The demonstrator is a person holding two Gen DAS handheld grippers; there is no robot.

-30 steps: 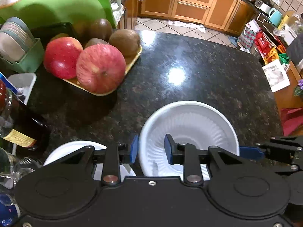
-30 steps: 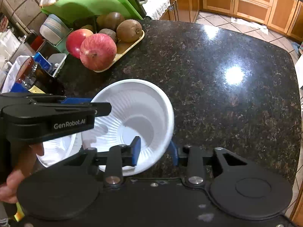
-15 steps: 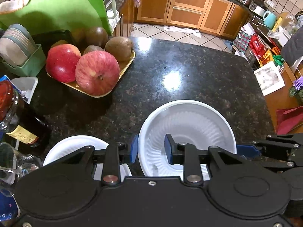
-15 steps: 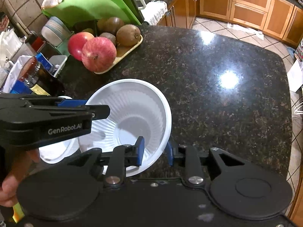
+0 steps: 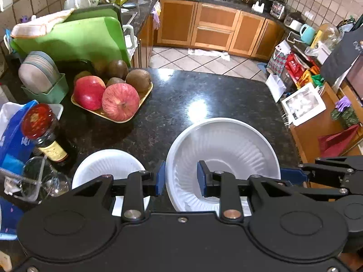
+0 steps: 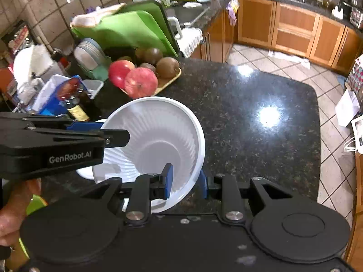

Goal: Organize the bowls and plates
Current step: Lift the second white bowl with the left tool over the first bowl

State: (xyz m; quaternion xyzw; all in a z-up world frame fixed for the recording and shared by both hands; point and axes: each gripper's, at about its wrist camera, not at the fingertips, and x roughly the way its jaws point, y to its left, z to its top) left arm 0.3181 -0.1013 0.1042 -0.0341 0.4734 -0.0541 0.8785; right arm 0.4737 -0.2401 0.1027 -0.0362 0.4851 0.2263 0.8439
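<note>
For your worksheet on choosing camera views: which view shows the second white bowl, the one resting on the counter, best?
The left wrist view: the smaller white bowl shows most of its rim and inside. In the right wrist view only a sliver shows, hidden by the left gripper and the held bowl.

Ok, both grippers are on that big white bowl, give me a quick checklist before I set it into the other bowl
1. Left gripper on the rim: ok, one finger inside and one outside the large white bowl.
2. Right gripper on the opposite rim: ok, it straddles the wall the same way.
3. Bowl level: not ok, in the right wrist view it tilts.
4. Target, the smaller white bowl: ok, upright on the black counter, nothing seen inside.
5. Clearance: ok, the dark bottle and fruit tray stand apart from the target.
6. Grip firmness: cannot tell.
</note>
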